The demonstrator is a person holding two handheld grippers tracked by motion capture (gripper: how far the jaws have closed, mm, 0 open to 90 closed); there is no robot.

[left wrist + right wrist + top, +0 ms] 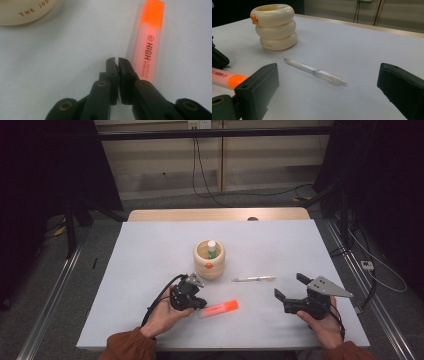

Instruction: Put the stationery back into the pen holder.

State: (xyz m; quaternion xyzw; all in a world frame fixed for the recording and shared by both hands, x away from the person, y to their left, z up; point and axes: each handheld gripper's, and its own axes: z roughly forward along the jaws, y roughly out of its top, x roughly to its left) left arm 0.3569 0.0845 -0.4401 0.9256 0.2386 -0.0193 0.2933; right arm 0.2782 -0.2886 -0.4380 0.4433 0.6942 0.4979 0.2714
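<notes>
An orange highlighter [218, 309] lies on the white table [145, 270] near the front. My left gripper [199, 303] is at its left end, jaws together apart from a thin slit, nothing between them. In the left gripper view the closed jaw tips [117, 60] rest just left of the highlighter's barrel [147, 47]. A clear white pen [254, 279] lies right of a cream ring-shaped cup [209, 260] that holds a green-and-white stick [212, 249]. My right gripper [289, 285] stands open, the pen [314, 72] a little ahead of its wide-apart jaws.
The cup [275, 27] carries a small orange duck bill on its side. A bare wooden strip [215, 214] borders the table's far edge. Dark stands and cables [200, 175] are on the floor beyond, and metal rails run along both sides.
</notes>
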